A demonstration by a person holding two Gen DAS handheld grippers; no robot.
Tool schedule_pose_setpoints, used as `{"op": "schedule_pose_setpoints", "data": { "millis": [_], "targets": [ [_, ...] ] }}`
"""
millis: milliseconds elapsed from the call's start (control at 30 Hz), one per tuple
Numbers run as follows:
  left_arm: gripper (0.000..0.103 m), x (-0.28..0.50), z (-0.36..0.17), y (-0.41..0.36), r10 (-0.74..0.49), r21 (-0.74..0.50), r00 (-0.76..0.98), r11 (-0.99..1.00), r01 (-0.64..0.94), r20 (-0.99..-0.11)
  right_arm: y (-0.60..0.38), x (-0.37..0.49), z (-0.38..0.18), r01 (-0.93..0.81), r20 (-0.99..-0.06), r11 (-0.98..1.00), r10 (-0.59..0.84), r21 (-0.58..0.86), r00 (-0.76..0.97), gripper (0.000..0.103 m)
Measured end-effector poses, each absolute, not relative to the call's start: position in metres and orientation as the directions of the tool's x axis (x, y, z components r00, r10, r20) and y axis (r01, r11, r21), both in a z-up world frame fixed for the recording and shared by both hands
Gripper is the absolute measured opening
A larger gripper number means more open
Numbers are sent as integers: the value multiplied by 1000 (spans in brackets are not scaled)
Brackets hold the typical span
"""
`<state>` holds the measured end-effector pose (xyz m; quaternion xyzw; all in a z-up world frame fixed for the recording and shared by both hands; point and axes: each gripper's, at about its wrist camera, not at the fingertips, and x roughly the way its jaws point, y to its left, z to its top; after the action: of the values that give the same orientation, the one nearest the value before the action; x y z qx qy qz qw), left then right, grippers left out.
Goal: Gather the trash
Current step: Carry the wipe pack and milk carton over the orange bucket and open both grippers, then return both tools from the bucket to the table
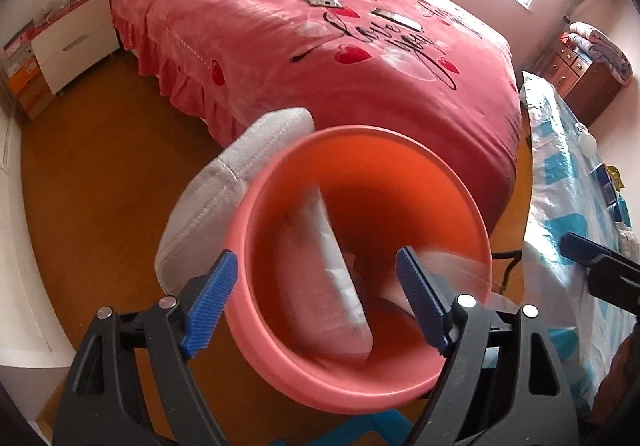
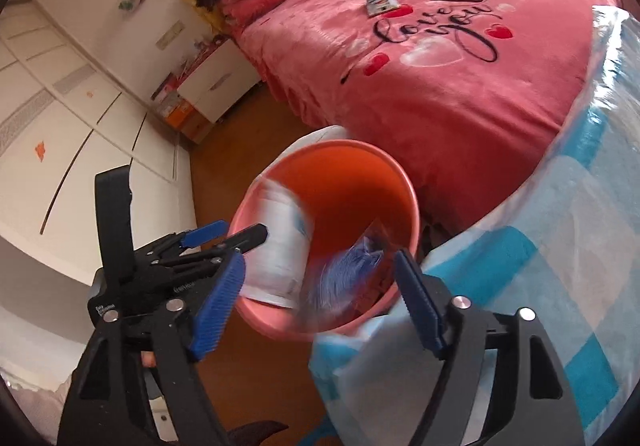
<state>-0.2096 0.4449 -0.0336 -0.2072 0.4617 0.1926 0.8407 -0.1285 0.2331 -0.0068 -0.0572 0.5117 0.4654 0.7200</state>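
Trash lies blurred inside the round salmon-pink plastic bin [image 1: 360,165]: a flat white paper packet [image 1: 340,278] at the left and a clear blue-printed plastic wrapper [image 2: 352,274] at the right; the bin stands on the brown wooden floor [image 1: 100,185], near the pink heart-printed bed [image 1: 320,65] and left of the bench [image 2: 540,266] with its blue-and-white cloth; the left tool [image 1: 316,302] hovers over the bin with jaws wide and empty; the right tool [image 2: 318,302] likewise gapes, gripping nothing.
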Motion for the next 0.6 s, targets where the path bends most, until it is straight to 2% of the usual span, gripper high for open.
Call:
{"op": "schedule_pose_setpoints", "data": {
  "millis": [67, 233, 333, 600],
  "targets": [
    [83, -209, -30, 443, 147, -157, 504, 845, -511, -851, 225, -129, -2, -725, -787, 573, 614, 382, 70, 81],
    [83, -201, -18, 431, 144, -157, 541, 868, -471, -829, 200, -133, 16, -722, -753, 583, 645, 372, 133, 82],
    [86, -194, -11, 420, 137, -151, 554, 884, -443, -821, 186, -131, 24, -711, -732, 603, 656, 363, 183, 92],
    [87, -178, 7, 392, 100, -164, 588, 911, -378, -803, 140, -122, 36, -666, -701, 657, 658, 354, 276, 92]
  ]
}}
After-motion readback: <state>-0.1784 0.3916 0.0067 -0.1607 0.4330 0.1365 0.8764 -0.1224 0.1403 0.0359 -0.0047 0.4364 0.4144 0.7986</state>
